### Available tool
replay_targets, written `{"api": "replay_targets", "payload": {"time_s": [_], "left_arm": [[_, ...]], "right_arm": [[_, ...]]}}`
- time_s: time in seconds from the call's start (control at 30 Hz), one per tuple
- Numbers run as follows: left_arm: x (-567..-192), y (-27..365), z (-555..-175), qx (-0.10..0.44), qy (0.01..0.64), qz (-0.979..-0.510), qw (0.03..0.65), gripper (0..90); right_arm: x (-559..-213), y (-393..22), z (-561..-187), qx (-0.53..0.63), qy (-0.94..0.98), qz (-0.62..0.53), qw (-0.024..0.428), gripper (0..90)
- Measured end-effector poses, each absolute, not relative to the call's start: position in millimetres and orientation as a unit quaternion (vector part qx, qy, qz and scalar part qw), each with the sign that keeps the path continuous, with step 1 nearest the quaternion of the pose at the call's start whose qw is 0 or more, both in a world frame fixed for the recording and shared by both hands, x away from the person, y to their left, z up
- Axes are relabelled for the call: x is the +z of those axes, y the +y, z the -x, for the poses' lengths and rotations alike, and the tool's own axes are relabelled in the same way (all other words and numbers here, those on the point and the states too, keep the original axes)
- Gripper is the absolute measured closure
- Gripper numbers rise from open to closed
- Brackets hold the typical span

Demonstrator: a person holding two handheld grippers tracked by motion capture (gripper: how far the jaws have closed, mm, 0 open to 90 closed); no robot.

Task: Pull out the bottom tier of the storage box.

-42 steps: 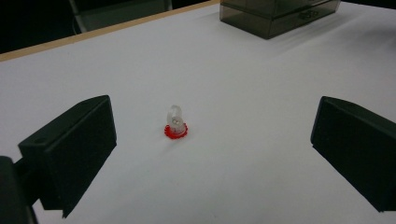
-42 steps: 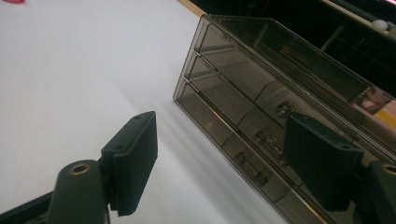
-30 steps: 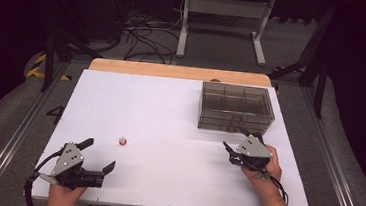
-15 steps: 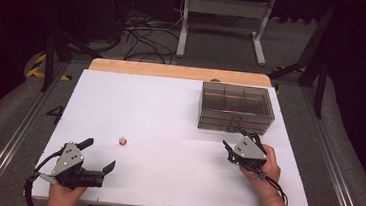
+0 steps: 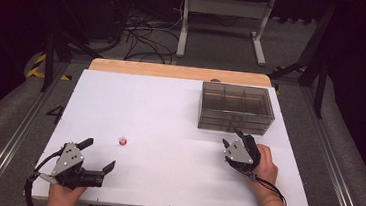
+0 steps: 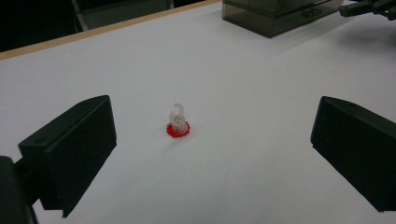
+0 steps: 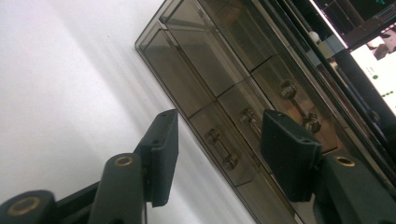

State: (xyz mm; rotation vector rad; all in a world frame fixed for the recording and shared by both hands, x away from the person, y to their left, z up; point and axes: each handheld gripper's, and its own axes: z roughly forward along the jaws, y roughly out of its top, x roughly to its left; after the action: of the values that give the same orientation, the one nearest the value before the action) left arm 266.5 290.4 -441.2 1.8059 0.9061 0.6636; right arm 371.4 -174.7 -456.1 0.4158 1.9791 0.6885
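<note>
White table (image 5: 170,112) stretches wide between two hand-held tools, with bare surface across its middle and left half. At the near left corner, the left tool (image 5: 97,155) rests close to the table's front edge, its jaws spread wide with nothing between them. Just beyond it stands a small clear piece on a red toothed base (image 6: 178,122), alone and well apart from everything else. Toward the right, the right tool (image 5: 233,138) points at the front of a smoky drawer box (image 5: 237,107) near the far edge; its jaws, about half open, have just been closing around a drawer handle (image 7: 221,148) without yet pressing on it. Box contents are hard to make out through the tinted walls.
</note>
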Motion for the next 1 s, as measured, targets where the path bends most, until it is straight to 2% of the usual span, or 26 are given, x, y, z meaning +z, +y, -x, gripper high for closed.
{"api": "replay_targets", "payload": {"time_s": [0.3,1.0], "left_arm": [[-441,291,-266,0.272,0.373,-0.741,0.487,1.1],[-441,290,-267,0.271,0.375,-0.741,0.488,1.1]], "right_arm": [[-467,-165,-372,0.241,0.809,-0.149,0.515,52.6],[-482,-152,-376,0.171,0.815,-0.127,0.539,57.3]]}}
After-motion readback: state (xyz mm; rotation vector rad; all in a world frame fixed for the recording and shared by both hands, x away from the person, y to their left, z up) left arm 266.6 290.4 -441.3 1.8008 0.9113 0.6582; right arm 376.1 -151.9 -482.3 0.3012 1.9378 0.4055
